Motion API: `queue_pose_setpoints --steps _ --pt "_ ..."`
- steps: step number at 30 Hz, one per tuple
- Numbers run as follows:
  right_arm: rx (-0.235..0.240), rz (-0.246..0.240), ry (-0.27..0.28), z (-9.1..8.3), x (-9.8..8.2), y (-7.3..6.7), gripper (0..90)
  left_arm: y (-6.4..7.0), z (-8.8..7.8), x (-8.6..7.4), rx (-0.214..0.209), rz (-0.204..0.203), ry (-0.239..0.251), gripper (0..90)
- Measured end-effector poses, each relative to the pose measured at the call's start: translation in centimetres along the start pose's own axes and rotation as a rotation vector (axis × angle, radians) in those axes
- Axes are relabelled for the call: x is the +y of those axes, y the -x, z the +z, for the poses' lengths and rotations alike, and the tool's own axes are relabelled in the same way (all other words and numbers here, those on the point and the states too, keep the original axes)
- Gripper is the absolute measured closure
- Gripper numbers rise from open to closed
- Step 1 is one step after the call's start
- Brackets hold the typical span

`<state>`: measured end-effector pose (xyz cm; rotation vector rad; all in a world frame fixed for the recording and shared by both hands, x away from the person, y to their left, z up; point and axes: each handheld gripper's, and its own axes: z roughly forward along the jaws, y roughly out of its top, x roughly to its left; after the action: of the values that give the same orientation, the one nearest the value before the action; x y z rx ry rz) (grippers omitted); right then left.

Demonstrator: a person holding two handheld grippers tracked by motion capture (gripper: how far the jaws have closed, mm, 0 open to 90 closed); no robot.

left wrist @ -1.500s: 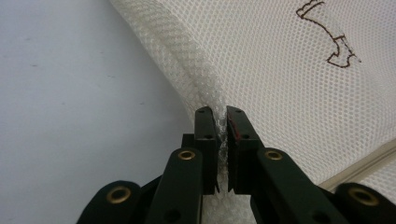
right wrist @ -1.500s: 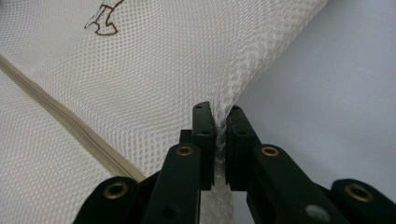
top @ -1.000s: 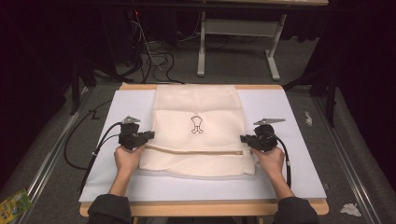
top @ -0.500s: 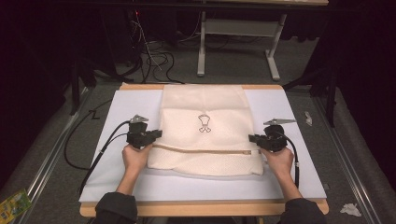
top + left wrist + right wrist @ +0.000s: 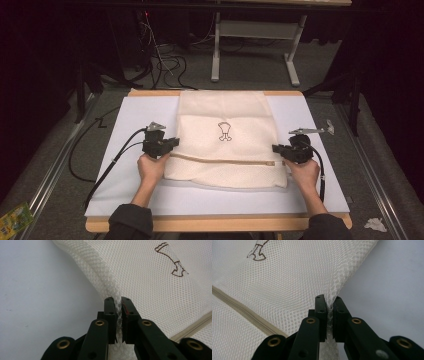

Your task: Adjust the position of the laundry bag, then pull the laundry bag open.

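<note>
A cream mesh laundry bag [image 5: 225, 145] with a small brown emblem [image 5: 224, 131] and a beige zipper [image 5: 220, 160] lies flat on the white table top [image 5: 135, 115]. My left gripper [image 5: 172, 145] pinches the bag's left edge, and its black jaws are shut on the mesh [image 5: 140, 272] in the left gripper view [image 5: 118, 305]. At the bag's right edge my right gripper [image 5: 276, 149] is shut on the mesh [image 5: 294, 277] as well, shown close in the right gripper view [image 5: 330, 304]. Both hands hold the grippers level, pointing inward at each other.
The table's wooden front edge [image 5: 220, 224] runs along the bottom. A white crumpled scrap [image 5: 330, 125] lies near the table's right side. Black cables [image 5: 100, 170] trail off the left gripper. Behind the table stands a grey metal frame [image 5: 255, 35] on a dark floor.
Both hands have slid rightward across the table with the bag held between them. The bag has moved along with them.
</note>
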<state>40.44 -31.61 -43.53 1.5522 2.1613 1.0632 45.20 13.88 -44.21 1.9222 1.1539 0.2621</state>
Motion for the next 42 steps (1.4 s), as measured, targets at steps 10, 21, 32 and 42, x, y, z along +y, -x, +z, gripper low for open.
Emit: queue_pose_setpoints --steps 10,21,32,42 --pt "-0.023 0.013 -0.012 0.1 -1.2 0.6 85.9 0.7 1.1 -0.7 0.003 0.023 -0.006 84.2" --pt "-0.021 0.034 -0.017 0.2 -2.4 0.8 85.7 1.3 1.0 -1.2 0.025 0.055 -0.049 83.6" --pt "-0.017 0.029 -0.018 0.3 -3.0 0.5 84.1 1.5 0.7 -1.6 0.053 0.081 -0.05 78.3" --pt "-0.019 0.038 0.004 0.0 -3.6 0.8 58.2 2.8 -1.2 -2.4 0.094 0.163 0.056 59.7"
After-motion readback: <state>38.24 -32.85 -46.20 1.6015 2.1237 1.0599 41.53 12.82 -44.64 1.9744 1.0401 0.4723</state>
